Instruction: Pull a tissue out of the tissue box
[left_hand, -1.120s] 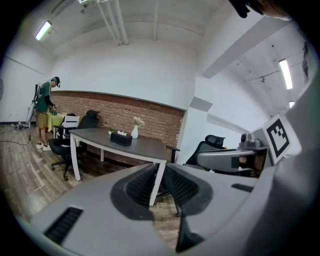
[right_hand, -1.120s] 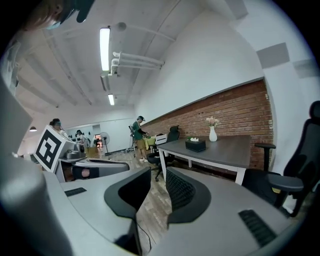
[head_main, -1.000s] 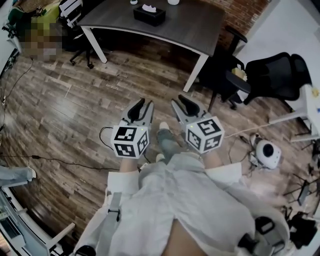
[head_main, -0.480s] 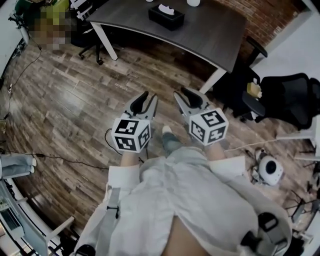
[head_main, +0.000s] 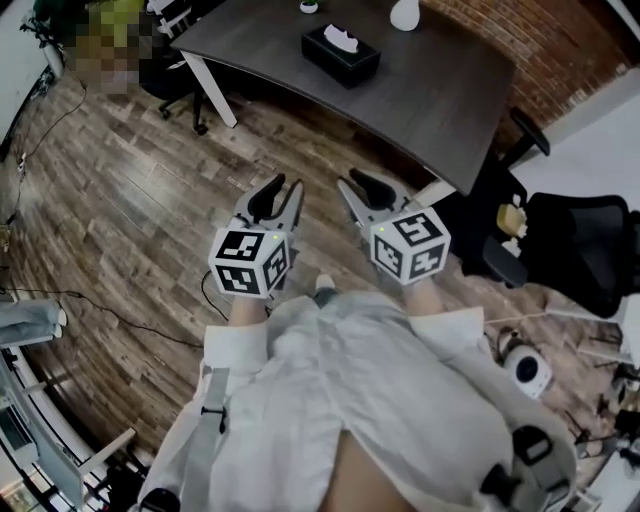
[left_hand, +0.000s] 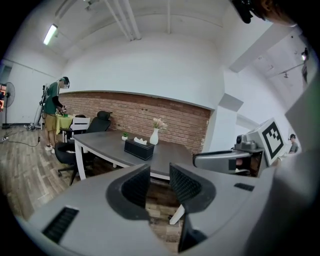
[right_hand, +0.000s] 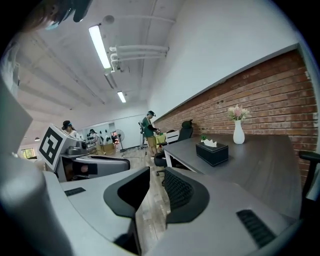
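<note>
Tissue box (head_main: 341, 55), black with a white tissue (head_main: 342, 38) standing out of its top, sits on the dark grey tabletop (head_main: 430, 90), well ahead of both pairs of fingers and untouched. The left gripper (head_main: 287, 190) has its fingers spread with nothing between them, and they have just been opening. The right gripper (head_main: 350, 182) likewise has its fingers spread and empty. Both hang side by side over the wooden plank floor (head_main: 120, 200), short of the tabletop's near edge. A white vase (head_main: 405, 14) stands beyond the box, farther from the fingers. A brick wall (right_hand: 270, 85) runs behind the tabletop
</note>
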